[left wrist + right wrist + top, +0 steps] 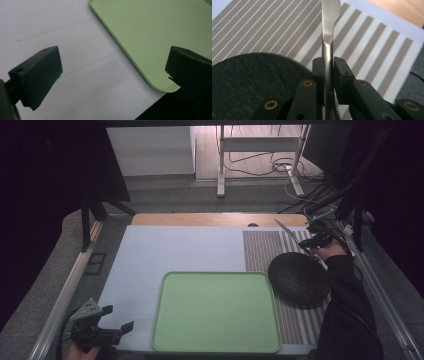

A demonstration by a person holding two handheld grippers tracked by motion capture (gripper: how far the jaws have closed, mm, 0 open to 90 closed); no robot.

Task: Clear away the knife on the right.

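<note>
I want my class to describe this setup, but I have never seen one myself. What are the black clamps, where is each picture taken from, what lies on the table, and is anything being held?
A person holds a hand-operated two-jaw tool in each hand. One picture looks down from above the table; the other two come from cameras riding on each tool, looking along its black jaws.

On the pale blue table cover lie a green tray, a striped placemat and, on it, a dark round plate.

The left tool is open and holds nothing, near the tray's corner. The right tool is shut on a metal knife, blade pointing away over the placemat.
</note>
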